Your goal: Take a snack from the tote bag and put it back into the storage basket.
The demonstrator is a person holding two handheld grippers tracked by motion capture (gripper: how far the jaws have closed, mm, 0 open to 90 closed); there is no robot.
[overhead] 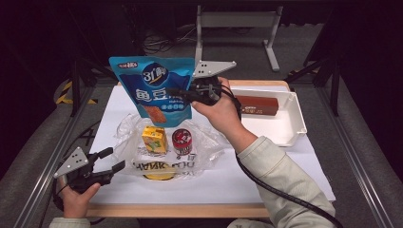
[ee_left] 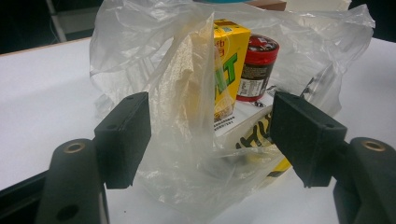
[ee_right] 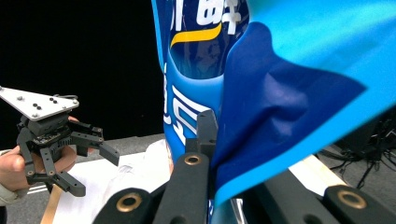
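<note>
Blue snack pouch [overhead: 156, 88] — clamped upright by the right gripper [overhead: 183, 93], directly above the clear plastic bag [overhead: 164, 142]; left gripper [overhead: 111, 160] released, beside the bag's near-left edge.

we wear pale cream sleeves [overhead: 280, 175]. our black two-jaw left gripper [overhead: 113, 159] and black two-jaw right gripper [overhead: 175, 93] each carry a grey three-cornered plate on top, brass-ringed pivot holes behind the jaws, and a black cable trailing rearward.

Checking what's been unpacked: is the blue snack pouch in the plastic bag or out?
Out. The right tongs hold the blue snack pouch upright in the air above the plastic bag.
</note>
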